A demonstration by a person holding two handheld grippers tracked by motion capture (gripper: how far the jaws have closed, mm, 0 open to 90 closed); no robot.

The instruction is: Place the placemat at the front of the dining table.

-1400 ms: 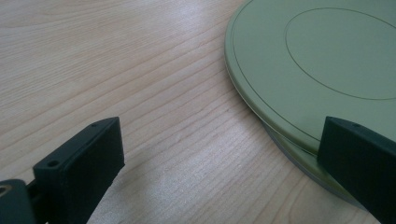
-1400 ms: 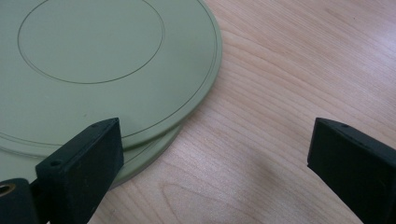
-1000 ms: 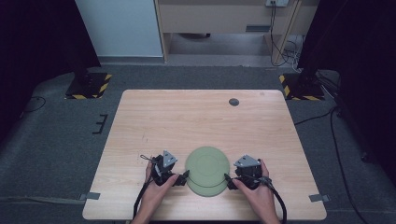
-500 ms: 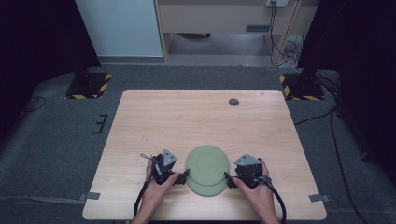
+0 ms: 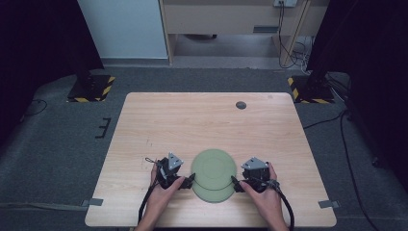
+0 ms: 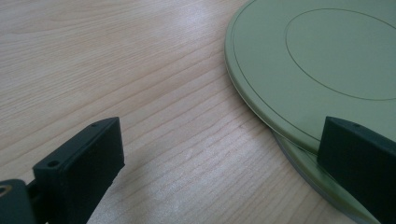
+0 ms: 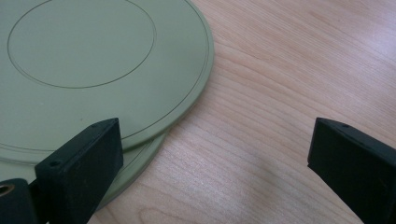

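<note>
Two green plates (image 5: 213, 174) are lying stacked and slightly offset near the front edge of the table (image 5: 192, 120), top plate (image 6: 322, 65) overhanging the lower plate (image 6: 322, 182). Left tongs (image 5: 188, 181) and right tongs (image 5: 236, 183) are flanking the stack, both gaping wide and gripping nothing. Lifting looks not yet begun. The gripper views are revealing the offset rims; the high view is showing a dark disc (image 5: 241, 105) at the far edge.

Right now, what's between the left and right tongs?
High view: the stacked green plates lie between the left tongs and right tongs; nothing else.
</note>
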